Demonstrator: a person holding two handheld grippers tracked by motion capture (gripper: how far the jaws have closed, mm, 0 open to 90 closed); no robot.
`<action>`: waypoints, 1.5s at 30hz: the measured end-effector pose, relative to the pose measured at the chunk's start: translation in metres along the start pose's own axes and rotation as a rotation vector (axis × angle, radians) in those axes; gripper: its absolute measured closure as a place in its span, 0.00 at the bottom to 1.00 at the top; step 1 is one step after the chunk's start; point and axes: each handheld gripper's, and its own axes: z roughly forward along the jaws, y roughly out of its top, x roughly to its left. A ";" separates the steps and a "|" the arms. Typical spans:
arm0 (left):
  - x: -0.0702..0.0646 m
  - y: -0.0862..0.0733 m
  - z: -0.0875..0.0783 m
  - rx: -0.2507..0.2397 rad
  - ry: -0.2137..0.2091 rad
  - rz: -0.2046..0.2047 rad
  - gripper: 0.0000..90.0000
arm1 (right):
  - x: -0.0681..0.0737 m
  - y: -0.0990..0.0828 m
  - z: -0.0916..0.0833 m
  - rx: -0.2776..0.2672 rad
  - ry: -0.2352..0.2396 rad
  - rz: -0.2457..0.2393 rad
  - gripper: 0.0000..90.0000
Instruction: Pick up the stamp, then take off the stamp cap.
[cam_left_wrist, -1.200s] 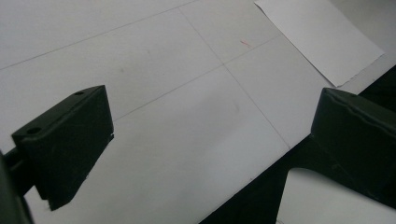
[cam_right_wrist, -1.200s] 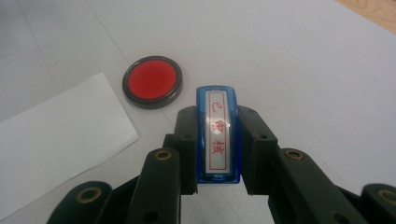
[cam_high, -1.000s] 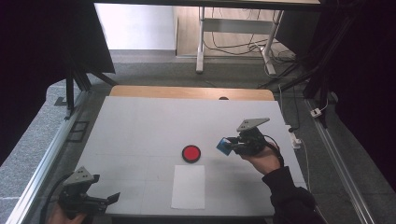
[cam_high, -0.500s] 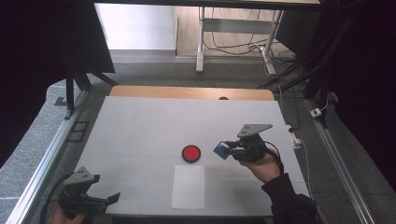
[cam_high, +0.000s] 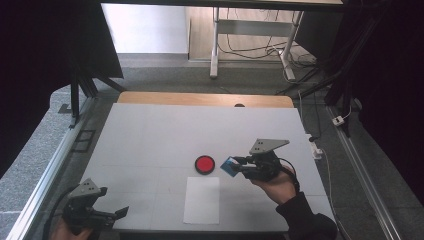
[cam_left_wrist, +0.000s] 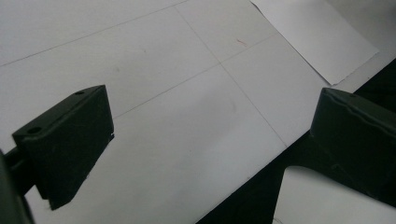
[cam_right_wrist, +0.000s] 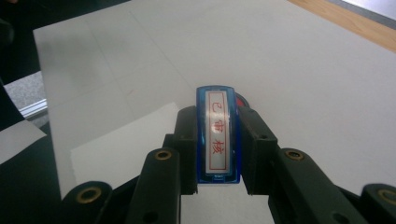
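The right tool grips a blue stamp just right of the red ink pad — bring it down flat and square. The left tool waits open at the counter's near-left corner.

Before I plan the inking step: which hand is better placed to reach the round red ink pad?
Right. The right gripper already clamps the blue stamp just beside the pad; the left gripper waits open at the table's near-left corner.
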 end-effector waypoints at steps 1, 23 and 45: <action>0.000 0.000 0.000 0.000 0.000 0.000 0.00 | 0.002 0.000 0.000 0.000 0.005 -0.002 0.79; -0.001 0.000 0.000 0.003 0.001 0.006 0.00 | 0.035 0.004 0.011 -0.010 0.089 -0.045 0.79; 0.000 0.007 0.002 -0.038 -0.102 0.067 0.00 | 0.034 0.004 0.008 -0.013 0.095 -0.050 0.79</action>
